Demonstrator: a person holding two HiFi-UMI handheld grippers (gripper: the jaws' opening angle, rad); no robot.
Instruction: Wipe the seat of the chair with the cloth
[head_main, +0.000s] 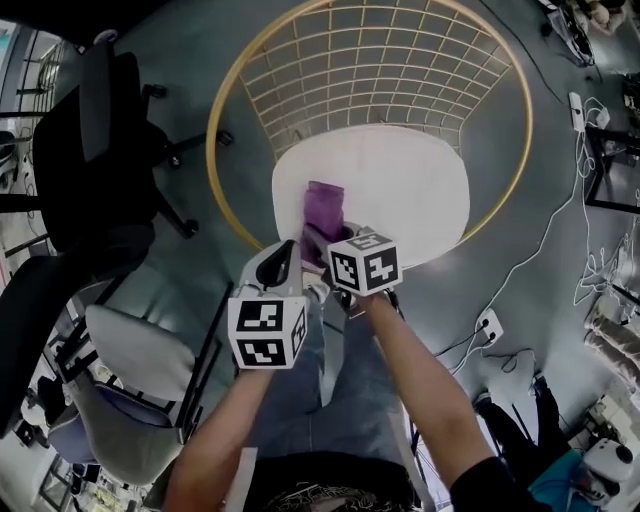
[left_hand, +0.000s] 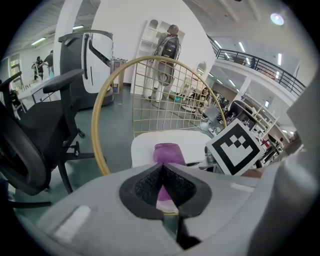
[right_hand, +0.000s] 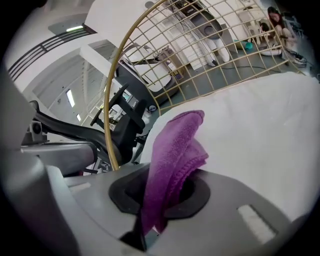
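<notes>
right gripper view, jaws clamping cloth (hidden overhead)

Head view: we look steeply down from above on the seat. Gripper views: we sit low and close, facing the wire back. All three share seat and cloth.

Grey floor bearing wire chair, office chair
</notes>
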